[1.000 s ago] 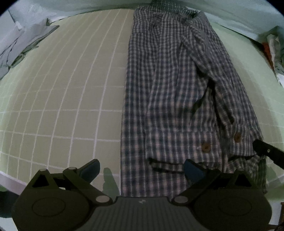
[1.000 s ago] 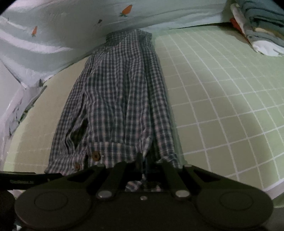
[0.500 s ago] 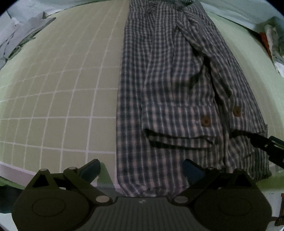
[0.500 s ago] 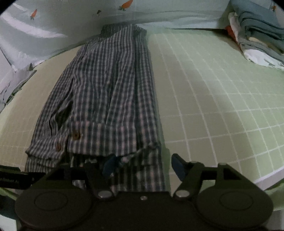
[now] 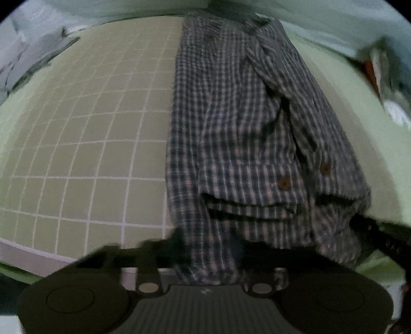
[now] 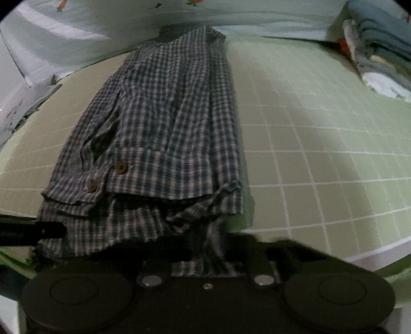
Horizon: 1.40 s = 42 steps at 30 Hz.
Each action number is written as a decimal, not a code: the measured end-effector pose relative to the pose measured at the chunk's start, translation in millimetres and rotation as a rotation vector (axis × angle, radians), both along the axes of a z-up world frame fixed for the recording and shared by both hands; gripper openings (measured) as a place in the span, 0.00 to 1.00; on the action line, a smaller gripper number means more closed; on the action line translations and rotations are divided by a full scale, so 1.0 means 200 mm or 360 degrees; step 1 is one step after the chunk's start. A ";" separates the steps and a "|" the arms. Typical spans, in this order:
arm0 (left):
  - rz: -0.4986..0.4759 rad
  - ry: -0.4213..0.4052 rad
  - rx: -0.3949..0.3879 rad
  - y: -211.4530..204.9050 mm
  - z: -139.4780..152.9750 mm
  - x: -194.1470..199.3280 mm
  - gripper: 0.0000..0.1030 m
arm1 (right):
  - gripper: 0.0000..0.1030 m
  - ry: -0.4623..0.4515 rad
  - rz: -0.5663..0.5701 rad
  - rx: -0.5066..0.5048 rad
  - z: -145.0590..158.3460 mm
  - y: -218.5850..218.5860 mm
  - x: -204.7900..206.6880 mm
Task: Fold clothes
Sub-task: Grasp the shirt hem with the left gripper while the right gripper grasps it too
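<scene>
A dark plaid button shirt [image 5: 231,128] lies folded into a long narrow strip on the green grid mat [image 5: 90,128], its hem toward me and its cuffs with brown buttons on top. My left gripper [image 5: 208,264] is shut on the hem's left part, and the fabric rises into its jaws. In the right wrist view the same shirt [image 6: 167,115] runs away from me, and my right gripper [image 6: 208,259] is shut on the hem's right part. The left gripper's dark finger [image 6: 30,232] shows at the left edge of that view.
A stack of folded clothes [image 6: 380,51] sits at the mat's far right. Crumpled grey cloth [image 5: 30,59] lies at the far left. A pale sheet with carrot prints [image 6: 77,20] runs along the back. The mat's front edge [image 6: 372,251] is just under the grippers.
Both grippers were open half a second ago and have now shut on the shirt's hem. The hem has lifted and bunched slightly at the jaws.
</scene>
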<state>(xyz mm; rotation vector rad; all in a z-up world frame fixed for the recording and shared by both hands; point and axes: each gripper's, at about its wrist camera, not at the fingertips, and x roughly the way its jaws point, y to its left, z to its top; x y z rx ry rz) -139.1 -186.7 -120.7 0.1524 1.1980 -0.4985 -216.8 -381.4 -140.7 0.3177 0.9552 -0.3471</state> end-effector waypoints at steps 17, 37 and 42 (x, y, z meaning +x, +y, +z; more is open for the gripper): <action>0.0176 -0.0159 -0.0537 -0.09 0.37 0.48 0.02 | 0.01 -0.0510 -0.0102 0.0309 0.44 -0.33 0.20; 0.0305 0.0040 -0.0521 -0.27 0.04 1.18 0.07 | 0.04 -0.0406 -0.0192 0.0207 0.21 -0.65 0.87; 0.0328 -0.0041 -0.0515 -0.24 0.09 1.17 0.36 | 0.33 -0.0435 -0.0272 0.0219 0.24 -0.68 0.79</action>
